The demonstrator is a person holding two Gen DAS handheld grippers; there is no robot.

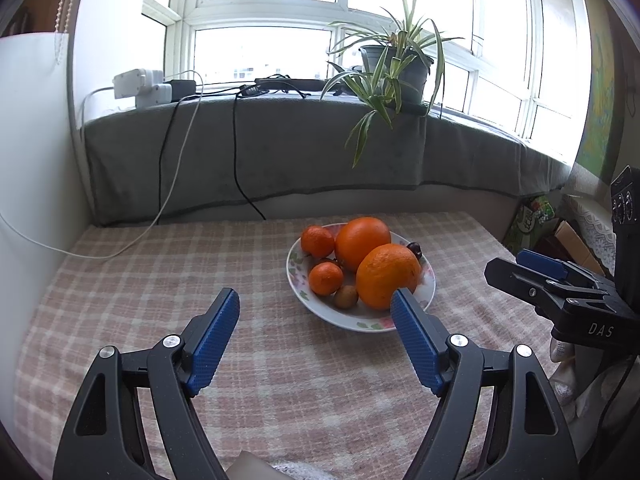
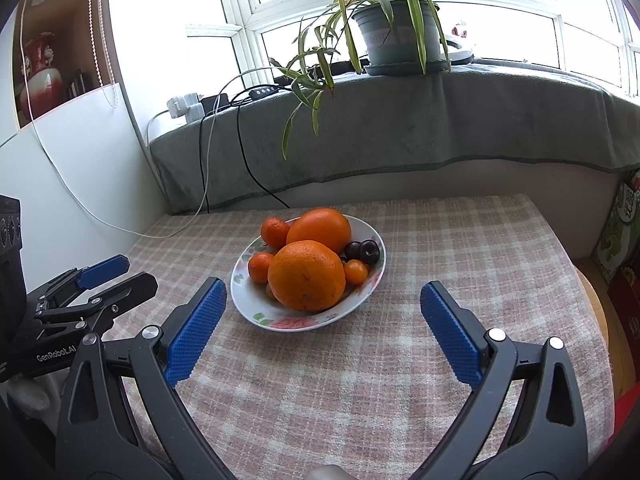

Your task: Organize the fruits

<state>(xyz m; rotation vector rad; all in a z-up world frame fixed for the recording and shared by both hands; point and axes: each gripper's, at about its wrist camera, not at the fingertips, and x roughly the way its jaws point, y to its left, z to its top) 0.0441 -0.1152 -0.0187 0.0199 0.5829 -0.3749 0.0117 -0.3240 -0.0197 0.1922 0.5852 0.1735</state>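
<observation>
Both of your tools are spread wide and carry nothing: the left tool [image 1: 315, 300] hangs low over the checked cloth of the desk [image 1: 160, 280], and the right tool [image 2: 322, 294] does the same, each just short of the plate. Neither touches any fruit.

All the fruit sits heaped on the flowered plate [image 2: 256, 316], near the middle of the desk. In the right wrist view the near orange [image 2: 306, 275] fills the plate's 6 o'clock, the far orange [image 2: 319, 229] lies behind it toward 12, with the two apparently touching. A mandarin [image 2: 274, 232] sits at 10 o'clock, a second mandarin [image 2: 260, 267] at 8, dark plums [image 2: 363, 252] at 3, and a tiny orange fruit [image 2: 356, 272] at 4. The left wrist view also shows a small brown fruit [image 1: 346, 297] at the front rim.

Expect the big oranges to be the heaviest pieces, firm and round, with a waxy rind that may roll out of flat pads. Take one across its widest girth, pads level on opposite sides, and squeeze moderately. The mandarins look lighter and probably softer-skinned, so close gently. The plums are likely smooth and easily bruised; pinch them lightly at mid-height. The plate looks ceramic and could slide on the cloth or chip if knocked, and lifting the near orange may let its neighbours shift.
</observation>
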